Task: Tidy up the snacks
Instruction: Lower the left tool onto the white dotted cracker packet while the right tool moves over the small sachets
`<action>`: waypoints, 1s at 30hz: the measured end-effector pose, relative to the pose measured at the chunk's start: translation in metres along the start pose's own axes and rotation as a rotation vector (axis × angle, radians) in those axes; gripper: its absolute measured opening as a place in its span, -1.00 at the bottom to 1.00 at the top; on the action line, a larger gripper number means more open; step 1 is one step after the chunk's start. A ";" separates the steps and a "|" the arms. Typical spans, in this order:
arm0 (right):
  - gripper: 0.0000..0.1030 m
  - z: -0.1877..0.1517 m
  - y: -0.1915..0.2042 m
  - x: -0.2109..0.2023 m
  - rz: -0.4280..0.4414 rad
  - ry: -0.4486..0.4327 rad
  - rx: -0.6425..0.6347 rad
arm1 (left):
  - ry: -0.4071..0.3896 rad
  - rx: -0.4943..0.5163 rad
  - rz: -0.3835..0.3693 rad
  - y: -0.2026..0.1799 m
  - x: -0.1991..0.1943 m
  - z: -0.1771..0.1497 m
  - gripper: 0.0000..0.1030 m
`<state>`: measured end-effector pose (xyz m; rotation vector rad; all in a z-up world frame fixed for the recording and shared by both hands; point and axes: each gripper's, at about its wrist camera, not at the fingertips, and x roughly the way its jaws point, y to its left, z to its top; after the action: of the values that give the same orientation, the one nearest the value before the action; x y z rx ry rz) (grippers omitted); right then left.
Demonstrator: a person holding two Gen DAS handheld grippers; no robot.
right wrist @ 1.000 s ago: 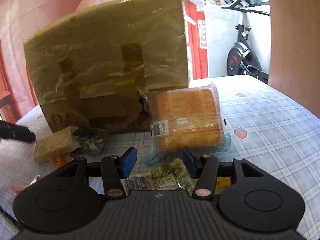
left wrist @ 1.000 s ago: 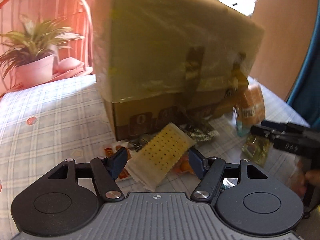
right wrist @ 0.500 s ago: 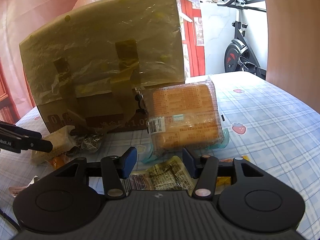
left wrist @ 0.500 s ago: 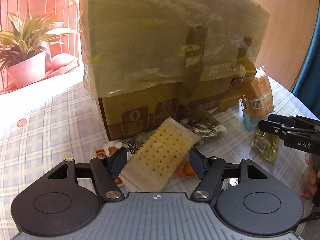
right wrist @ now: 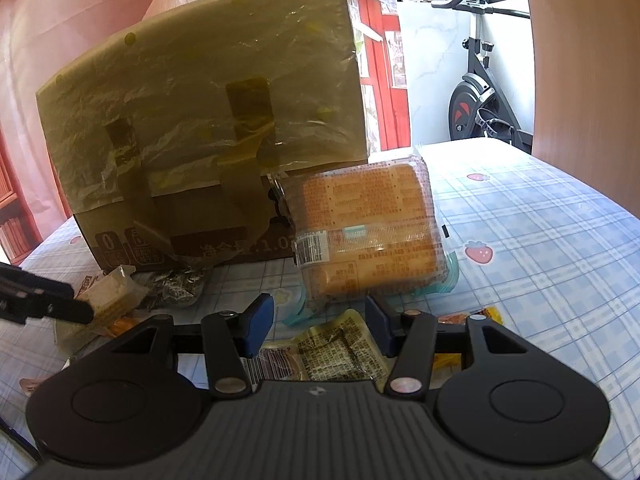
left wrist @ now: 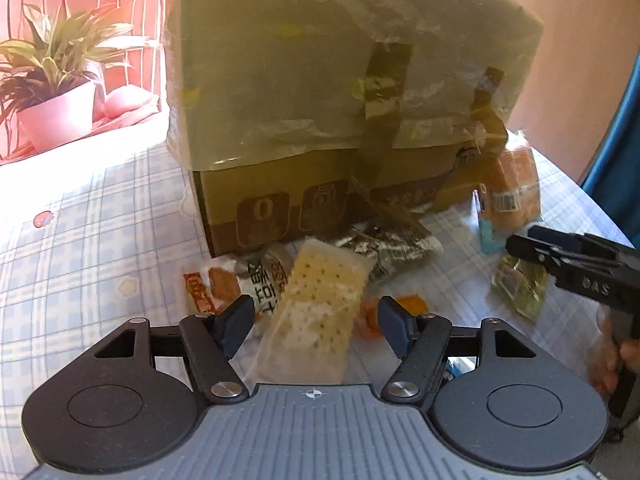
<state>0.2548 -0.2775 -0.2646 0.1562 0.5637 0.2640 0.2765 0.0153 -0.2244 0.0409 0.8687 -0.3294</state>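
Note:
A pale cracker packet (left wrist: 320, 304) lies flat on the checked tablecloth between the fingers of my left gripper (left wrist: 316, 318), which is open with gaps on both sides. Small red, white and orange sachets (left wrist: 224, 284) and a silver-black packet (left wrist: 388, 244) lie around it. Behind stands a taped cardboard box (left wrist: 320, 100). My right gripper (right wrist: 318, 318) is open just above a yellow-green packet (right wrist: 332, 352). An orange bread packet (right wrist: 368, 236) leans on the box (right wrist: 200, 120) ahead of it. Each gripper shows in the other's view: the right gripper (left wrist: 524, 242), the left gripper (right wrist: 72, 300).
A potted plant (left wrist: 52, 80) stands at the back left on a chair. An exercise bike (right wrist: 480, 92) is beyond the table's far right edge. The tablecloth (right wrist: 540, 220) to the right of the orange packet carries only printed strawberries. A hand (left wrist: 628, 356) holds the right gripper.
The left gripper has edged forward and tipped down, so the cracker packet now sits deeper between its fingers. Its tip has come further into the right wrist view. The right gripper has stayed put.

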 end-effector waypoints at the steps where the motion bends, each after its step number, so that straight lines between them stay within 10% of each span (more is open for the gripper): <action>1: 0.06 0.000 0.000 0.000 0.000 -0.001 0.001 | 0.007 0.004 0.007 -0.001 0.003 0.001 0.37; 7: 0.06 0.000 -0.003 0.000 0.000 0.002 0.021 | 0.027 0.014 0.030 -0.002 0.006 -0.007 0.09; 30: 0.06 0.000 -0.006 0.000 -0.002 -0.002 0.043 | -0.054 -0.238 0.139 0.018 -0.042 -0.064 0.06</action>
<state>0.2558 -0.2831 -0.2658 0.1975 0.5677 0.2500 0.2085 0.0541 -0.2359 -0.1276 0.8420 -0.0951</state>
